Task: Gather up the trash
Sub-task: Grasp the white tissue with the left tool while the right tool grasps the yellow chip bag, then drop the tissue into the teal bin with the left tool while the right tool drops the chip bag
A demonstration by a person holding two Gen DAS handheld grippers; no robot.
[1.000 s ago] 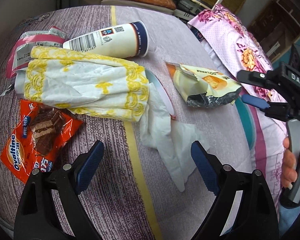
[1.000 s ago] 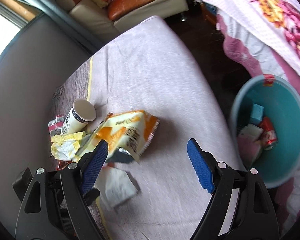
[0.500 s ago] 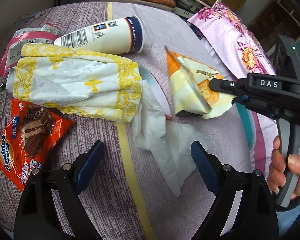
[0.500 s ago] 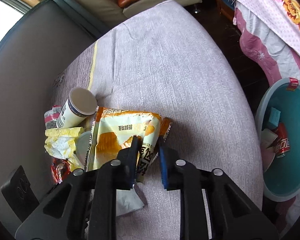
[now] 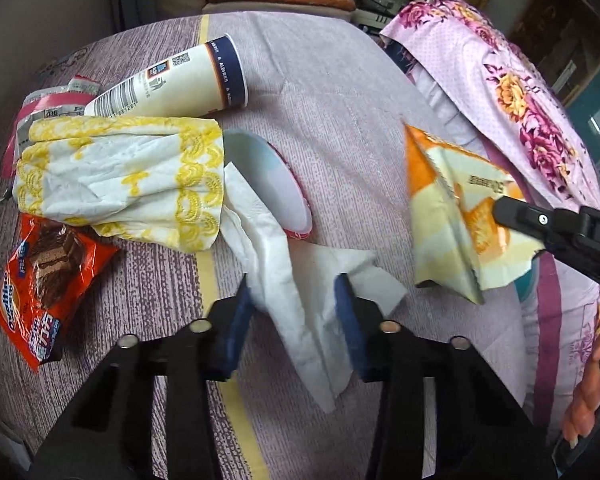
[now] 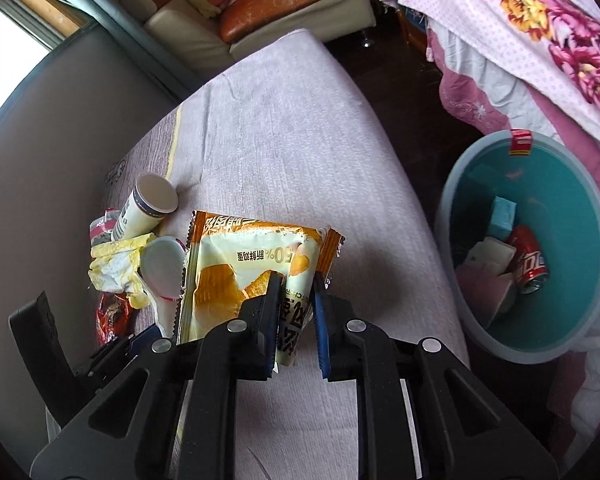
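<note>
Yellow-orange snack bag [image 6: 256, 276], crinkled, torn open, cake print, is clamped at its lower edge by the right gripper [image 6: 296, 312] and held clear of the purple-striped bedspread [image 6: 284, 152], near the teal bin [image 6: 580, 332]. Left gripper [image 5: 296, 312] jaws, just closing, are narrowed around the crumpled white tissue [image 5: 300, 300] lying on the bedspread.

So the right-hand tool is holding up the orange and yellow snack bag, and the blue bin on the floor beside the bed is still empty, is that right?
Not quite. The right gripper does hold the snack bag up, but the blue bin is not empty: the right wrist view shows a red can and some boxes inside it.
</note>
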